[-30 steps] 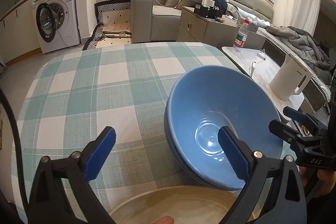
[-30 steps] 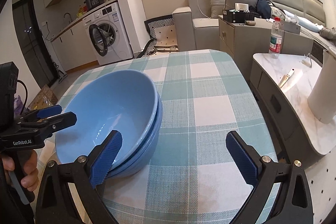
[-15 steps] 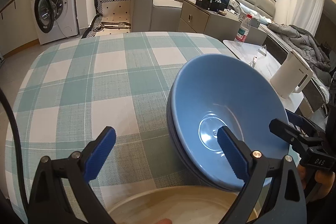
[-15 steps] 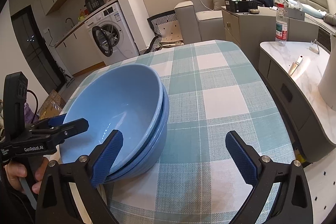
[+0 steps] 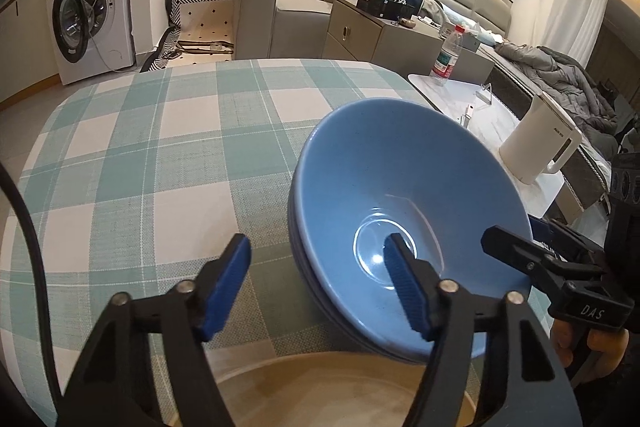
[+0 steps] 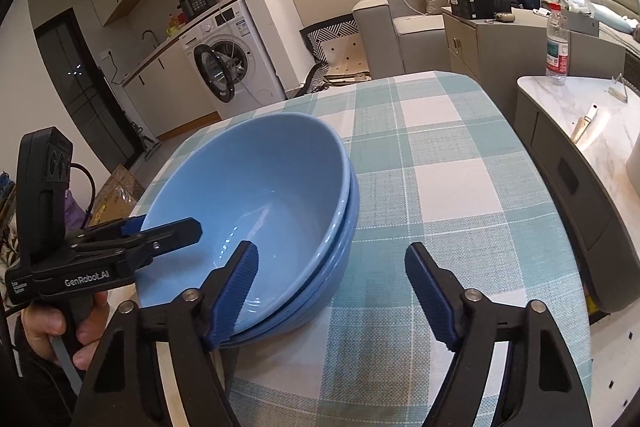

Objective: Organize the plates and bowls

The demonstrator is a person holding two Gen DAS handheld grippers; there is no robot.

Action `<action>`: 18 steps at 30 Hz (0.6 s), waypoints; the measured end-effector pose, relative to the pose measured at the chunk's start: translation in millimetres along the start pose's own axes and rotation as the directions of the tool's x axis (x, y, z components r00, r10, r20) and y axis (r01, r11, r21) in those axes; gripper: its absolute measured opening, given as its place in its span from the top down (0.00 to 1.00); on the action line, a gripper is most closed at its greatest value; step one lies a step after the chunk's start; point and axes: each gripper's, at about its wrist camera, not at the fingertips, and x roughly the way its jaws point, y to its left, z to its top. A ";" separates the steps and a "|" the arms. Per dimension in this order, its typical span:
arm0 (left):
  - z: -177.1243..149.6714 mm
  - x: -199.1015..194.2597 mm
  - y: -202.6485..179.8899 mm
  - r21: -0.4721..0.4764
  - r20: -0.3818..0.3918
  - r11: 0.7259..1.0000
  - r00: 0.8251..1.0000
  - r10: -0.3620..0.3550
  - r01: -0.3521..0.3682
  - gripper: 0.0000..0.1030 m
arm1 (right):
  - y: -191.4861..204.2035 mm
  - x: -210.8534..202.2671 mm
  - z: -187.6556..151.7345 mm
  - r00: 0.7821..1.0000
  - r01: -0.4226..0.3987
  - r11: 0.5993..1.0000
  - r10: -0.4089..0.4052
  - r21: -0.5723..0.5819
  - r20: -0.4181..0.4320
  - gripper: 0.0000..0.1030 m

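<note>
Nearest, left wrist view: tan plate point(image 5: 320, 391) at bottom edge, cut off by frame & partly behind left claw point(image 5: 320, 283). Left claw abt half open, jaws closing; near rim of the blue bowls lies between them, pads not pressing it. Right claw point(image 6: 330, 295) likewise half open & closing: left pad sits inside the top bowl, right pad out over the cloth, not gripping.

Stacked blue bowls point(image 5: 404, 203), nested, tilted, rest on the checked surface point(image 5: 140, 155), just beyond the plate. How many in stack: hard to tell, at least two rims show.

A hand point(image 6: 60, 331) grips the left claw's handle; fingers only partly seen.

Right of surface: marble side counter w/ white kettle point(image 5: 540, 147), water bottle point(image 5: 446, 57). Small items on it too tiny to ID.

Far: grey sofa point(image 5: 288, 11) w/ cushions, washing machine point(image 5: 92, 11) door ajar.
</note>
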 end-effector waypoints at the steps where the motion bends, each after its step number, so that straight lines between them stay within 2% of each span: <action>1: -0.4 0.0 -0.6 0.000 0.000 1.000 1.000 -0.005 0.005 0.43 | 0.8 0.1 0.0 1.000 -0.012 1.000 0.012 0.001 -0.002 0.33; 2: -0.8 0.2 -1.3 0.001 -0.002 1.000 1.000 -0.010 0.010 0.44 | 1.9 0.1 0.0 1.000 -0.018 1.000 0.018 -0.002 -0.003 0.36; 4: -1.7 0.4 -3.4 0.006 -0.003 1.000 1.000 -0.023 0.023 0.55 | 5.0 -0.8 -0.3 1.000 -0.020 1.000 0.020 -0.012 -0.002 0.39; 6: -2.6 0.0 -6.7 0.019 0.004 0.999 1.000 -0.028 0.028 0.61 | 8.7 -0.5 -0.6 1.000 -0.021 1.000 0.021 -0.021 -0.003 0.39; 11: -2.9 -0.7 -9.5 0.026 0.005 1.000 1.000 -0.002 0.002 0.64 | 22.7 0.4 -1.7 1.000 -0.015 0.997 0.015 -0.072 0.004 0.39; 18: -4.0 0.4 -9.7 0.027 -0.001 1.000 1.000 0.010 -0.010 0.64 | 23.1 1.6 -1.7 1.000 -0.002 0.998 0.003 -0.070 0.008 0.39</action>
